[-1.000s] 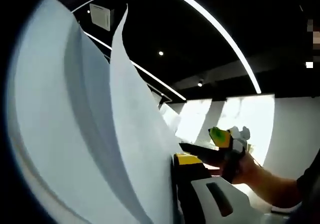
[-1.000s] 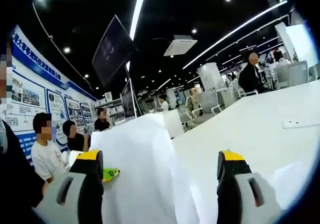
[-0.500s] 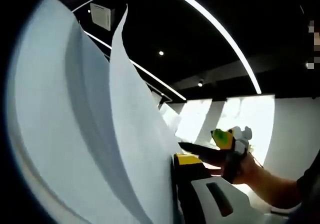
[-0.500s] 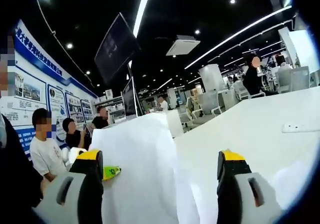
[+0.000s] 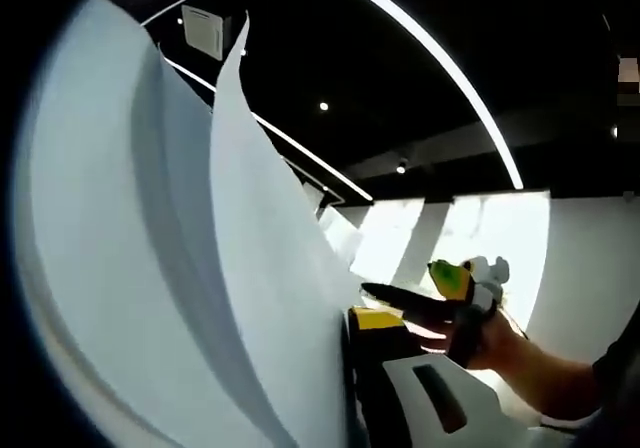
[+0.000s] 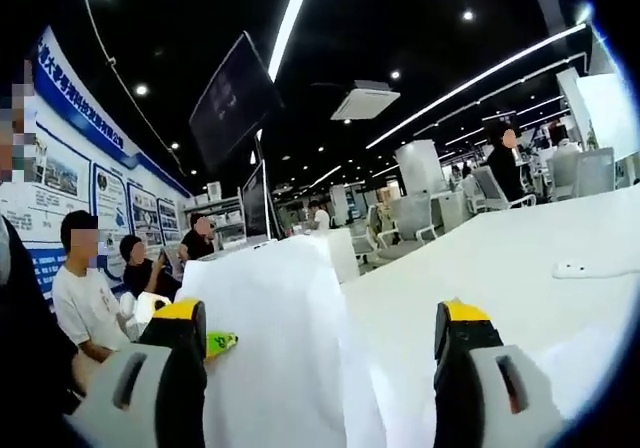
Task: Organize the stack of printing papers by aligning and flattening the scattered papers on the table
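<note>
A stack of white printing papers point(image 5: 170, 268) stands on edge and bows across the left gripper view. My left gripper point(image 5: 350, 320) is shut on the stack; its yellow-tipped right jaw presses the sheets and the other jaw is hidden behind them. In the right gripper view the same papers point(image 6: 275, 348) stand upright between the wide-apart jaws of my right gripper point(image 6: 318, 318), which is open and not touching them. The right gripper point(image 5: 455, 290), held by a hand point(image 5: 500, 343), shows just beyond the papers' edge in the left gripper view.
A long white table point(image 6: 500, 268) stretches away to the right, with a small white object point(image 6: 580, 268) lying on it. Several people sit at the left point(image 6: 85, 288); a person point(image 6: 505, 163) and chairs stand at the far end. A monitor point(image 6: 232, 98) hangs overhead.
The papers' top edge has leaned slightly left in the left gripper view. The right gripper has drifted a little right and down there. The right gripper view has tilted slightly.
</note>
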Demonstrator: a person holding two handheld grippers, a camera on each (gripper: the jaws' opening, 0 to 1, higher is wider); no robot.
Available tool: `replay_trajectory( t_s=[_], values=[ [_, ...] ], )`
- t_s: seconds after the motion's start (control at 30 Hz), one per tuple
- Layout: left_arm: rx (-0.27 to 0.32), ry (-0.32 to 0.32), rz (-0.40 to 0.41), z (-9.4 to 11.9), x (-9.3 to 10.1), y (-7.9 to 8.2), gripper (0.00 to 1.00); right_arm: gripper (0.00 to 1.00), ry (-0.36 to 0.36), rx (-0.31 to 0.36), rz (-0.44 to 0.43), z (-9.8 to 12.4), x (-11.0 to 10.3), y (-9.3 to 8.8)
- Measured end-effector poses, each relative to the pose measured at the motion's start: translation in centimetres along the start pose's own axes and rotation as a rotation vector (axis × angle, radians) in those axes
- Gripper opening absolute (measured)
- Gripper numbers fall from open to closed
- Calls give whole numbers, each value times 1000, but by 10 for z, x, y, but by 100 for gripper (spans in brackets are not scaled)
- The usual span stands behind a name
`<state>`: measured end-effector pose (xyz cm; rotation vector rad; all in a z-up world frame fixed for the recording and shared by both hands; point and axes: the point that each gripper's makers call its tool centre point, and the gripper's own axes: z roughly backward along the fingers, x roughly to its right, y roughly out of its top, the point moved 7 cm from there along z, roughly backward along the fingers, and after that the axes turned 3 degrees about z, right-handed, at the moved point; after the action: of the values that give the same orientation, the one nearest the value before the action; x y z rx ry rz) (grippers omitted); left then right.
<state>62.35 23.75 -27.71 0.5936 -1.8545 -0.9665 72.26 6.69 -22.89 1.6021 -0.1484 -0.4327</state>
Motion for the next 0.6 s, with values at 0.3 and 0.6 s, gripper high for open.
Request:
replay_trajectory(
  t_s=[0.3, 0.6],
  values=[
    [4, 1, 9, 1, 0, 0, 10, 89, -32, -4, 50, 6, 0, -1],
    [5, 3, 12, 1, 0, 0, 10, 89, -60, -13, 38, 22, 3, -2]
  ],
)
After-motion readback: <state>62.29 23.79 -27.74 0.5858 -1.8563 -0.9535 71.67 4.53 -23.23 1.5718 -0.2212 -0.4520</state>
